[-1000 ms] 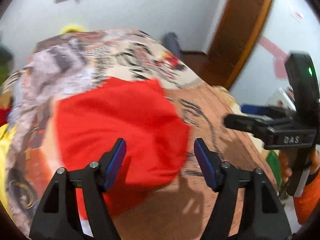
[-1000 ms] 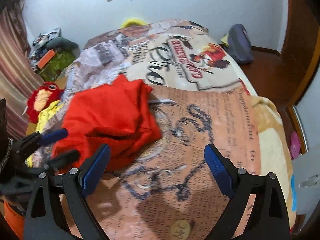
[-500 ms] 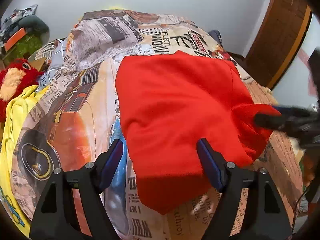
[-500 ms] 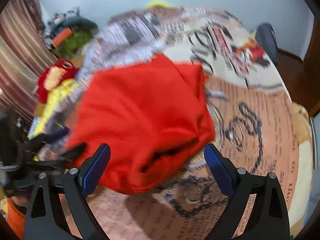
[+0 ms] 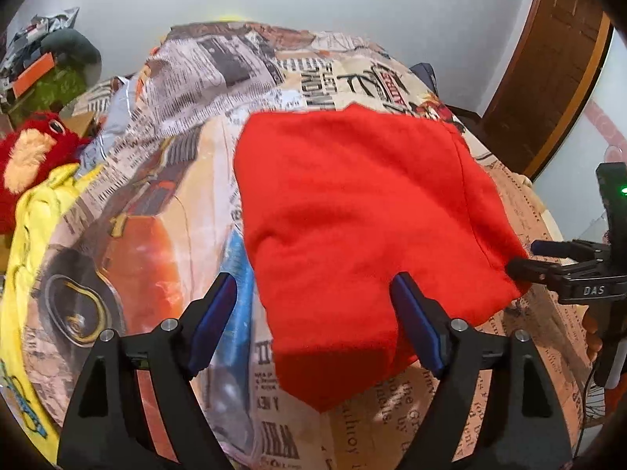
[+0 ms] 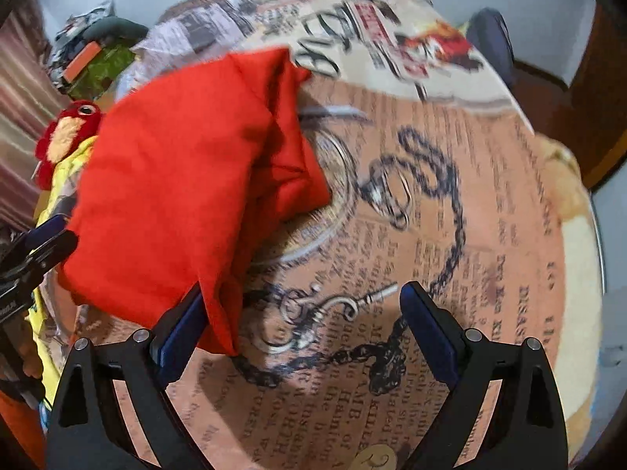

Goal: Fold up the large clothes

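While the red garment (image 5: 364,227) is sitting mostly folded on the bed (image 5: 129,211), both tools, left tool (image 5: 319,327) and right tool (image 6: 303,327), are gaping wide beside it, left one just widened, holding nothing; maybe tidying left.

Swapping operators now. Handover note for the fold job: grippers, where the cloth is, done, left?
Left gripper: open, jaws have just been opening; the near edge of the red garment lies between them, pads not pressing on it.
Right gripper: open, at the garment's right corner; the cloth brushes its left finger, not clamped.
Garment: folded into a thick bundle on the newspaper-print bedspread, with loose layers bunched along its right edge. Yellow cloth and red plush toy lie to the left, untouched.
Done: main folds look made, bundle released.
Left: probably tidy the right edge and flatten.
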Available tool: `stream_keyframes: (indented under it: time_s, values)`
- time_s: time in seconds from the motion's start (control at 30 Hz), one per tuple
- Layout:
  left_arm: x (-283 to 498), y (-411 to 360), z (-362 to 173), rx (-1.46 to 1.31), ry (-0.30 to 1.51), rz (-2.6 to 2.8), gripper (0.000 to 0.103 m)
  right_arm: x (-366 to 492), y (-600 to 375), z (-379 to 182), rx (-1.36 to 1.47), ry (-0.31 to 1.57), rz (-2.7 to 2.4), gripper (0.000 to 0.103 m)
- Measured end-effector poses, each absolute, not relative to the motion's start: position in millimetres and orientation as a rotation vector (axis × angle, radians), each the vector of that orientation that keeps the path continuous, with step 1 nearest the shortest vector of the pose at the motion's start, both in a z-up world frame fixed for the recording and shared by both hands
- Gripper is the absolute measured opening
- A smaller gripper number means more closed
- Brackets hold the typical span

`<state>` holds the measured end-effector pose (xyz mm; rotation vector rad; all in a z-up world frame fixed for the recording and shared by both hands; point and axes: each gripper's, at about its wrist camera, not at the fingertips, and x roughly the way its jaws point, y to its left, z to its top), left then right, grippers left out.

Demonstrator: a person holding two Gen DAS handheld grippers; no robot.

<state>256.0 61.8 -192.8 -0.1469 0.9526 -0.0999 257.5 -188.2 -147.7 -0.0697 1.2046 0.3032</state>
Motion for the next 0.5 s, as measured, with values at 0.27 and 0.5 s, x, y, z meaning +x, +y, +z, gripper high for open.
stream_keyframes:
  time_s: [0.27, 0.5]
  values:
    - [270.8, 92.7, -174.9, -0.177, 0.948, -0.06, 0.081, 274.8, -176.8, -112.1, -0.002, 1.095, 0.386, 0.095]
    - [309.8, 115.7, -216.2, -0.45, 1.097, -0.207, 0.081, 317.8, -166.8, -153.7, 0.104, 1.216, 0.428, 0.095]
